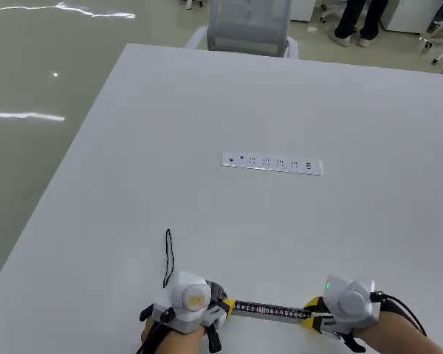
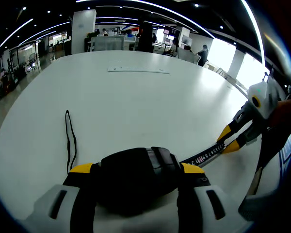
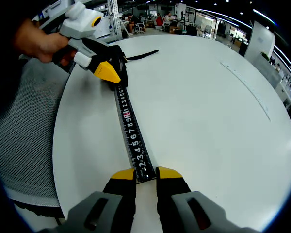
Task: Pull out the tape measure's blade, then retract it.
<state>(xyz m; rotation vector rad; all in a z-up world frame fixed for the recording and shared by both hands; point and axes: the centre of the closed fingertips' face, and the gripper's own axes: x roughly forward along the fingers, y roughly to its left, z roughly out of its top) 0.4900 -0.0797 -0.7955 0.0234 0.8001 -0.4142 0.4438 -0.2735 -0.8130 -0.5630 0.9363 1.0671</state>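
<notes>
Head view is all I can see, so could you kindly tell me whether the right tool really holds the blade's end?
Observer: Yes; in the right gripper view the right tool is closed on the blade at its lowest numerals.
Operator: Thank you; and how is the other side?
Observer: In the left gripper view the left tool clamps the black case between both yellow tips.

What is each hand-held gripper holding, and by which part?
Left hand-held gripper clamps the tape measure's black case by its sides; right hand-held gripper pinches the extended blade at its free end.
</notes>
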